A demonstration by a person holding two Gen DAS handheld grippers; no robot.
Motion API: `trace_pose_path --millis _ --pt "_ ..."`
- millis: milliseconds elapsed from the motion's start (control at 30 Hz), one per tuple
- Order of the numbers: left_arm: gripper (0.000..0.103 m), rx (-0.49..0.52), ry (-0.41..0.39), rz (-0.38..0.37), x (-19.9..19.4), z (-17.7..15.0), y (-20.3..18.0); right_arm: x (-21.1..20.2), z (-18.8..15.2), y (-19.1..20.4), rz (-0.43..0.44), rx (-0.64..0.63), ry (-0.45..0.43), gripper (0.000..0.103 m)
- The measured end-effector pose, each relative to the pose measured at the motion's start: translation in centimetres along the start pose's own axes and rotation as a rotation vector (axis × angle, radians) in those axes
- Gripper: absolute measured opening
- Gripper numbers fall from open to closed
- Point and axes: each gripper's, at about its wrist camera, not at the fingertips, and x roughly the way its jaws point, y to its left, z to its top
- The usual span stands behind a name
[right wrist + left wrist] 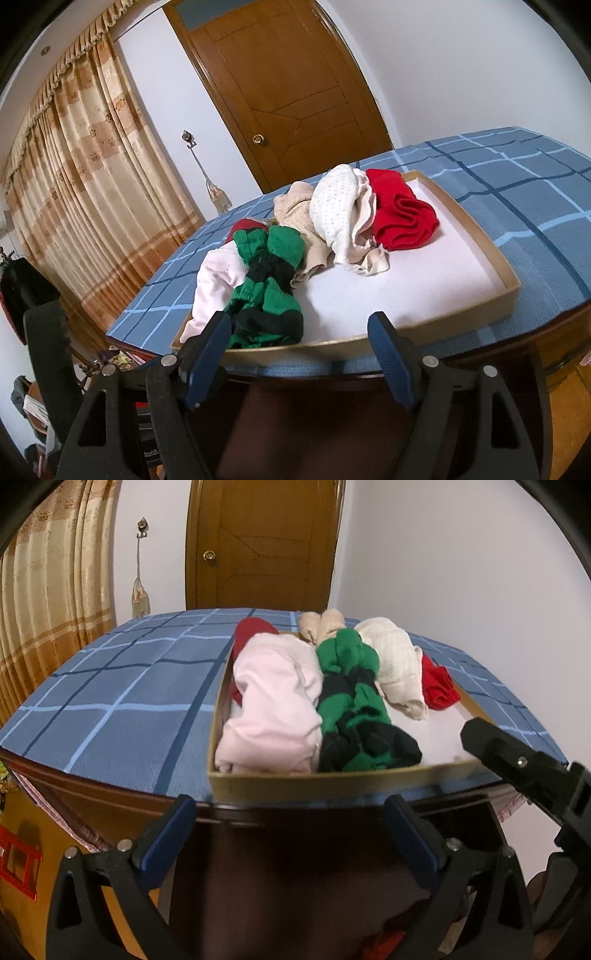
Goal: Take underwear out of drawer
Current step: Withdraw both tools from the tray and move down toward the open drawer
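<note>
- Both grippers stand with jaws apart and nothing between them. The left gripper (291,834) shows two blue-padded fingers spread wide below the near rim of the drawer (314,781). The right gripper (301,358) shows the same spread, its pads level with that near rim.
- In the left wrist view, the right gripper (524,764) enters from the right, just above the drawer's near right corner. No contact with the rim can be confirmed.
- The drawer is a shallow tan tray with a white floor. It rests on a blue checked bedcover (110,709), close to the edge facing the grippers.
- Underwear fills the drawer's left and rear portions:
- pink piece (273,709), nearest the left wall;
- green and black piece (266,288), just beside the pink piece and reaching the near rim;
- white dotted piece (340,218), behind the green one;
- red piece (402,214), touching the white one toward the far right;
- beige piece (295,210) at the rear; a second dark red item (255,631) shows behind the pink piece.
- The near right portion of the white floor lies bare.
- Task progress, as a judgement: no removal is under way. No garment is gripped, and none is visible on the bedcover outside the drawer. All visible pieces remain to be taken out.
- Remaining work, as a judgement: bring one gripper over the rim, close on a garment, lift it clear, then repeat. The green and black piece lies nearest the right gripper.
</note>
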Motion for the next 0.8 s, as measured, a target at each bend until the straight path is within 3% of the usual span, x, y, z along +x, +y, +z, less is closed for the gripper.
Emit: trace_pose_path --millis 800 --pt "0.103 0.035 0.052 0.004 -0.5 -3.2 -1.0 -3.6 -3.5 -1.4 -0.009 0.019 0.053 0.079"
